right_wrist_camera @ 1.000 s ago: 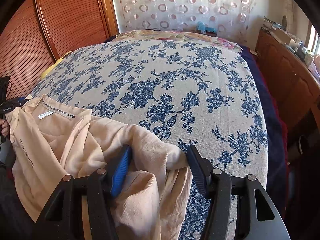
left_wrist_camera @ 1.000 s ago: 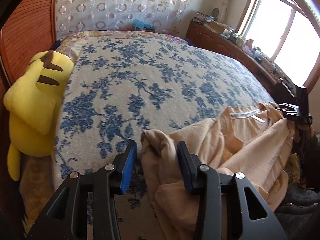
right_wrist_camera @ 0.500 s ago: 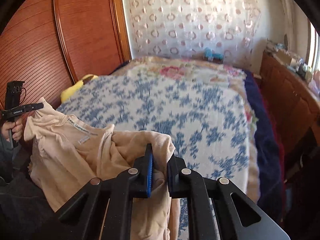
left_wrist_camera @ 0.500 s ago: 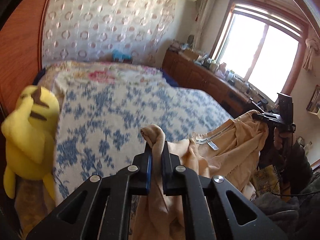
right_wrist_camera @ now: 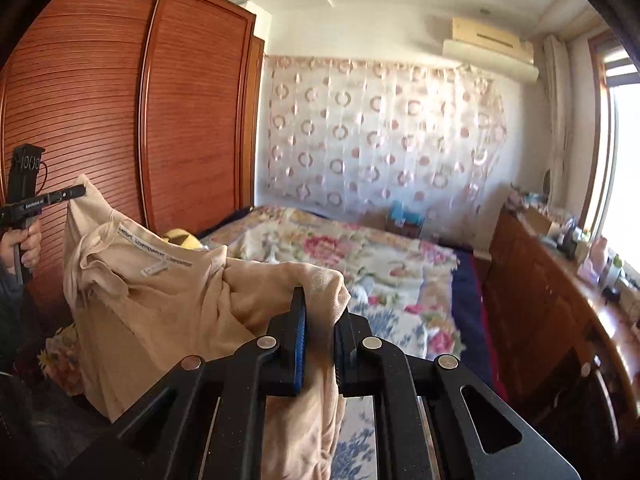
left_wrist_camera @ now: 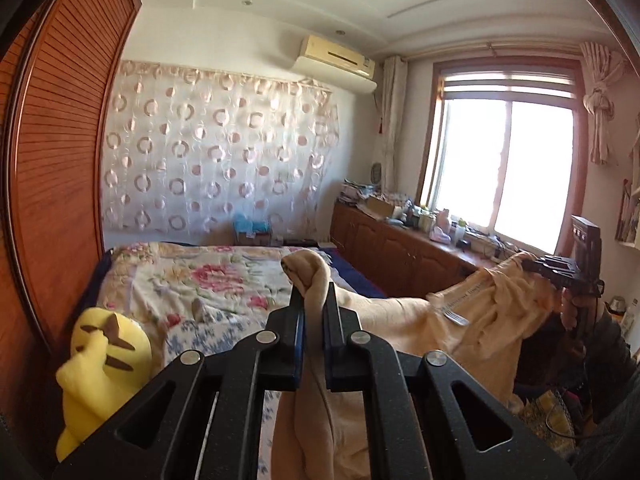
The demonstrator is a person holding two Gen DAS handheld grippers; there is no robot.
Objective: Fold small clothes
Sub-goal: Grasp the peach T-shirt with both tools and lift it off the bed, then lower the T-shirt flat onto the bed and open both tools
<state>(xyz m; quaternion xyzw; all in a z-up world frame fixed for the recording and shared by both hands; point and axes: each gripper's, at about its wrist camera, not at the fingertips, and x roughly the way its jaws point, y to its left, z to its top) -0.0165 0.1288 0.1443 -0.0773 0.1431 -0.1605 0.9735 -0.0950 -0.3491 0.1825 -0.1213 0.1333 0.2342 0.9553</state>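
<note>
A beige shirt [left_wrist_camera: 404, 320] hangs in the air between my two grippers, its neck label facing the cameras. My left gripper [left_wrist_camera: 314, 300] is shut on one bunched shoulder of it, a fold sticking up above the pads. In the right wrist view my right gripper [right_wrist_camera: 320, 308] is shut on the other shoulder of the shirt [right_wrist_camera: 160, 304], which sags down to the left. Each view shows the other gripper at its edge, clamped on the cloth: the right one [left_wrist_camera: 556, 270] at far right, the left one [right_wrist_camera: 74, 192] at far left with a hand below it.
Below lies the bed [left_wrist_camera: 208, 280] with a floral and blue-patterned cover. A yellow plush toy [left_wrist_camera: 100, 364] sits at its left edge by the wooden wardrobe [right_wrist_camera: 120, 120]. A cluttered wooden cabinet [left_wrist_camera: 408, 248] runs under the window on the right.
Both grippers closed on the shirt's shoulders and rose, lifting it off the bed. The views tipped up from the bedspread toward the curtain, wall and ceiling.
</note>
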